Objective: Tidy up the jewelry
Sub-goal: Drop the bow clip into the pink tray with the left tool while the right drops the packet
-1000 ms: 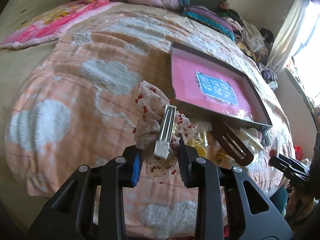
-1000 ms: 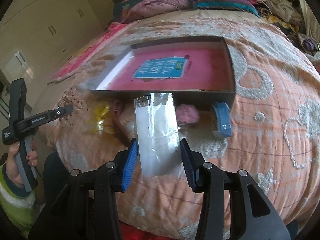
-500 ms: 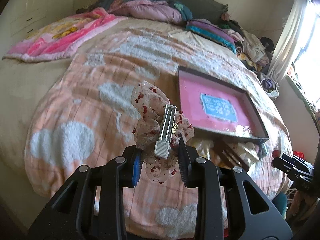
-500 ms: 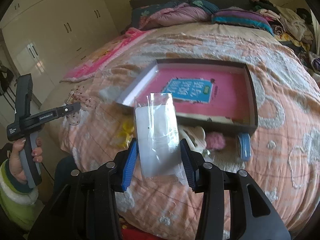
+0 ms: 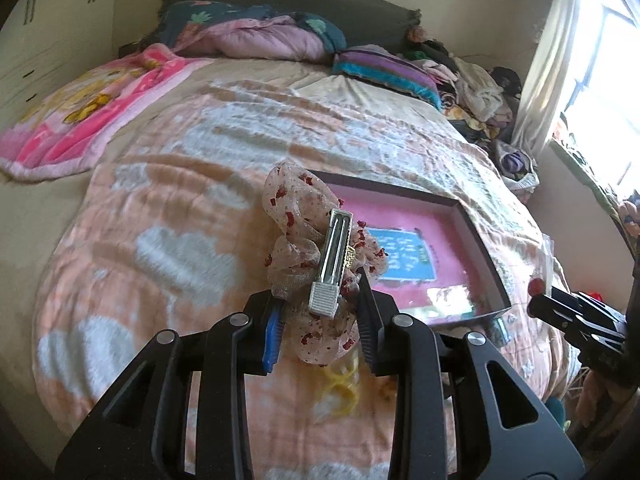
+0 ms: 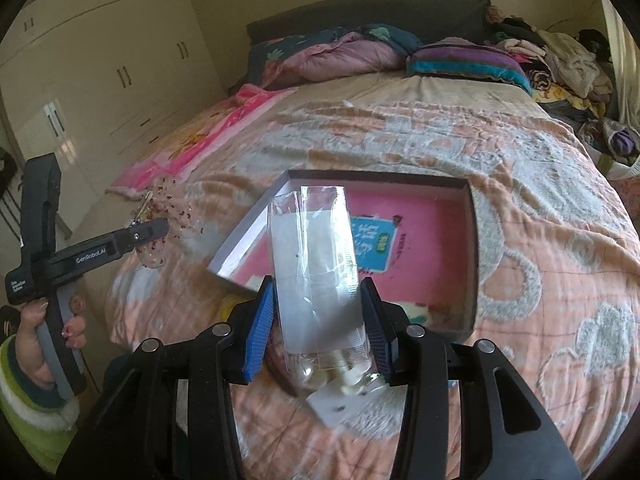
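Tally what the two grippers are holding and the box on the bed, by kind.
Sheer hair bow clip in the left gripper: 1
Clear plastic bag in the right gripper: 1
Pink-lined box: 1
Total: 3

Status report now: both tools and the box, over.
Left tool shut on hair bow clip. Right tool shut on clear bag. Pink box open, unobstructed.

Both tools are black plastic with silver screws and ribbed blue pads point(image 6: 260, 328). The left gripper point(image 6: 156, 236) bears white "GenRobot.AI" lettering; the hand point(image 6: 44, 344) gripping its grey handle has red-painted nails and a green-and-white cuff.
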`<move>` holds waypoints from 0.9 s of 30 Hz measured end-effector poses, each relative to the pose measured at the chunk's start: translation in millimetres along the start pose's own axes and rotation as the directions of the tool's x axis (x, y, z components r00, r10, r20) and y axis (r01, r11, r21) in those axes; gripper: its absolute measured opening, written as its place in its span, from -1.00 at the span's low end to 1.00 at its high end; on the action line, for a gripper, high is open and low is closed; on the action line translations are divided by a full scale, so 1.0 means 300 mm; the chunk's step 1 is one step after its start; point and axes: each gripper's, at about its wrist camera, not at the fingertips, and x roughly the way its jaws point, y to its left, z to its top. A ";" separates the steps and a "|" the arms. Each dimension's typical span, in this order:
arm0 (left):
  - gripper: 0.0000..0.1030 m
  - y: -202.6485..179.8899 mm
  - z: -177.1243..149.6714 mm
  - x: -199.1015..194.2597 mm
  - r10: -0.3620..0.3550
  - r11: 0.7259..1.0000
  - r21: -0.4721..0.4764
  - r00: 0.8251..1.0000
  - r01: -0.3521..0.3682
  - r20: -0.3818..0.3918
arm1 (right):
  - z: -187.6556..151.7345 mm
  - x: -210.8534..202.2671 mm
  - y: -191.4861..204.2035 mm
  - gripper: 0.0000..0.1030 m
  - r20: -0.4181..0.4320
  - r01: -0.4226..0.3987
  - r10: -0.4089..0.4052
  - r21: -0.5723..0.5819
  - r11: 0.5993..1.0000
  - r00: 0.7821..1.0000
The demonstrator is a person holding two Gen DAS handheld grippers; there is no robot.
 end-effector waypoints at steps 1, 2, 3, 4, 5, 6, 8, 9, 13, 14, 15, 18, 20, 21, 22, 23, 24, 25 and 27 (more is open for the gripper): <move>-0.55 -0.010 0.006 0.011 -0.004 1.000 0.004 1.000 0.004 -0.002 | 0.006 0.005 -0.012 -0.19 0.002 0.009 -0.009 0.005 1.000 1.000; -0.55 -0.026 0.015 0.031 -0.011 1.000 0.010 1.000 0.011 -0.007 | 0.012 0.007 -0.024 -0.19 0.004 0.015 -0.015 0.011 1.000 1.000; -0.55 -0.038 0.020 0.043 -0.015 1.000 0.014 1.000 0.016 -0.011 | 0.021 0.012 -0.040 -0.19 0.007 0.020 -0.020 0.016 1.000 1.000; -0.55 -0.048 0.024 0.057 -0.019 1.000 0.017 1.000 0.019 -0.016 | 0.027 0.016 -0.052 -0.19 0.008 0.029 -0.029 0.020 0.999 1.000; -0.55 -0.059 0.028 0.072 -0.024 1.000 0.019 0.999 0.024 -0.021 | 0.033 0.019 -0.063 -0.20 0.010 0.037 -0.037 0.023 0.999 0.999; -0.55 -0.071 0.033 0.090 -0.028 0.999 0.023 0.999 0.029 -0.027 | 0.042 0.024 -0.079 -0.19 0.013 0.045 -0.045 0.027 0.999 0.999; -0.55 -0.093 0.041 0.128 -0.037 0.999 0.029 0.998 0.038 -0.041 | 0.054 0.034 -0.103 -0.19 0.015 0.058 -0.059 0.037 0.998 0.998; -0.55 -0.102 0.045 0.142 -0.039 0.999 0.032 0.998 0.040 -0.047 | 0.062 0.039 -0.118 -0.19 0.017 0.064 -0.065 0.044 0.997 0.998; -0.54 -0.139 0.054 0.204 -0.048 0.998 0.040 0.996 0.051 -0.071 | 0.090 0.059 -0.168 -0.19 0.022 0.082 -0.083 0.064 0.995 0.996; -0.54 -0.146 0.056 0.219 -0.051 0.998 0.042 0.996 0.054 -0.078 | 0.096 0.066 -0.177 -0.19 0.021 0.087 -0.088 0.068 0.994 0.996; -0.54 -0.152 0.057 0.242 -0.050 0.998 0.045 0.995 0.054 -0.087 | 0.104 0.077 -0.191 -0.19 0.017 0.091 -0.092 0.074 0.993 0.996; -0.53 -0.164 0.058 0.289 -0.054 0.997 0.050 0.993 0.059 -0.108 | 0.118 0.112 -0.221 -0.19 0.002 0.102 -0.102 0.082 0.991 0.995; -0.52 -0.173 0.053 0.318 -0.051 0.997 0.055 0.992 0.057 -0.118 | 0.123 0.139 -0.234 -0.19 -0.010 0.106 -0.106 0.086 0.991 0.994; -0.52 -0.174 0.050 0.332 -0.048 0.997 0.055 0.991 0.055 -0.124 | 0.124 0.155 -0.244 -0.19 -0.017 0.109 -0.108 0.089 0.990 0.994; -0.51 -0.178 0.046 0.345 -0.049 0.997 0.054 0.990 0.056 -0.130 | 0.125 0.171 -0.253 -0.19 -0.025 0.110 -0.108 0.093 0.990 0.994; -0.51 -0.179 0.040 0.363 -0.047 0.997 0.053 0.989 0.055 -0.137 | 0.124 0.190 -0.267 -0.19 -0.035 0.112 -0.109 0.102 0.988 0.993; -0.51 -0.178 0.037 0.375 -0.044 0.997 0.053 0.989 0.053 -0.143 | 0.123 0.208 -0.277 -0.19 -0.044 0.111 -0.107 0.109 0.988 0.993; -0.51 -0.177 0.031 0.389 -0.041 0.997 0.053 0.988 0.049 -0.149 | 0.122 0.220 -0.282 -0.19 -0.051 0.113 -0.108 0.113 0.987 0.993; -0.51 -0.174 0.026 0.415 -0.036 0.998 0.054 0.986 0.045 -0.163 | 0.115 0.252 -0.295 -0.19 -0.070 0.116 -0.108 0.121 0.986 0.992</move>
